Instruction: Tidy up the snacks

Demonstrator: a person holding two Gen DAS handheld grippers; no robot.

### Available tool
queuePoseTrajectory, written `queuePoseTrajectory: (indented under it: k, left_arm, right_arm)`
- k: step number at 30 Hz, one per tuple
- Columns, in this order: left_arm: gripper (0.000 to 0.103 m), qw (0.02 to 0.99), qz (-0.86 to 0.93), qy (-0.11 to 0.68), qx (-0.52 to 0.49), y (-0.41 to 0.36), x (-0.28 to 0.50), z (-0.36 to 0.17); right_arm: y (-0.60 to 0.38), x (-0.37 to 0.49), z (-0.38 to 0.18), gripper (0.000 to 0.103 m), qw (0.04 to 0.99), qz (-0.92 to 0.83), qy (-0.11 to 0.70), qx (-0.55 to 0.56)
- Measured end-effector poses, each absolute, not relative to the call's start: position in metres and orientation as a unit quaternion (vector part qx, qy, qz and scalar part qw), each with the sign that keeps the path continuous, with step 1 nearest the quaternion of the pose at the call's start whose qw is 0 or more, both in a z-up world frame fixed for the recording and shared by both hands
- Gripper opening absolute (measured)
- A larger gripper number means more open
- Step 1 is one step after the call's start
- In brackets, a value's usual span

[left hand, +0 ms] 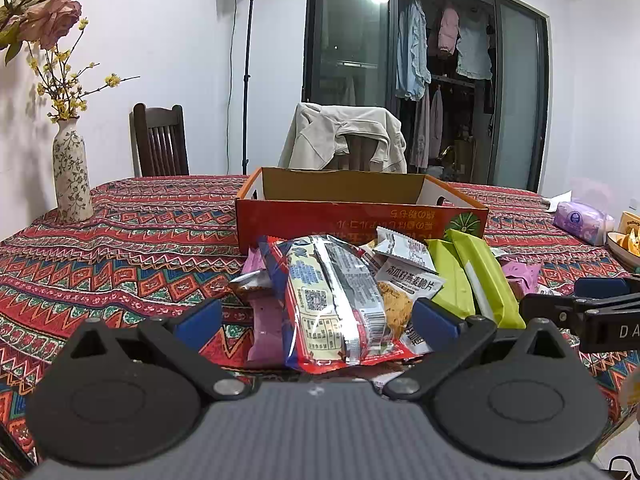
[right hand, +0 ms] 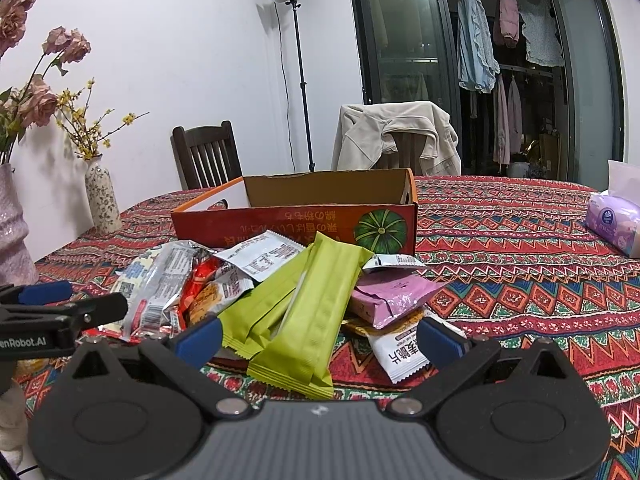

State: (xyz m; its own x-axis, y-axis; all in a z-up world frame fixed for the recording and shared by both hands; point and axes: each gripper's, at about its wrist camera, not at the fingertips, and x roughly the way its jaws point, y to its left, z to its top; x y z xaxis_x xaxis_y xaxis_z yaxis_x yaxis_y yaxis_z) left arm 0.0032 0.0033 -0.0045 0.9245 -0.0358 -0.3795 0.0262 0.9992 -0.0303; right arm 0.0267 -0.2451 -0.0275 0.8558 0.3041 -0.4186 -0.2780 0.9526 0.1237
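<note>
A pile of snack packets lies on the patterned tablecloth in front of an open orange cardboard box (left hand: 360, 216) (right hand: 296, 224). The pile holds a red and silver packet (left hand: 332, 304) (right hand: 160, 284), two green packets (left hand: 480, 280) (right hand: 316, 312), purple packets (right hand: 392, 296) and a white oat-crisp packet (left hand: 412, 284) (right hand: 404, 352). My left gripper (left hand: 316, 320) is open just in front of the red and silver packet. My right gripper (right hand: 320, 340) is open around the near end of a green packet, without holding it.
A flowered vase (left hand: 72, 176) (right hand: 102, 200) stands at the left of the table. A purple tissue pack (left hand: 582, 222) (right hand: 616, 224) lies at the right, with a dish of orange pieces (left hand: 628, 240). Chairs (right hand: 208, 156) stand behind the table.
</note>
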Motion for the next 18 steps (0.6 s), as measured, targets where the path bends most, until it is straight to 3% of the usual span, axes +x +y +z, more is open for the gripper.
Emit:
queuePoseTrajectory:
  k: [18]
  left_arm:
    - [0.103,0.981,-0.019,0.193,-0.012,0.0017,0.0031,-0.0056]
  right_arm:
    - [-0.2447,0.0272,-0.0268,0.103,0.962,0.152,0.223,0.030]
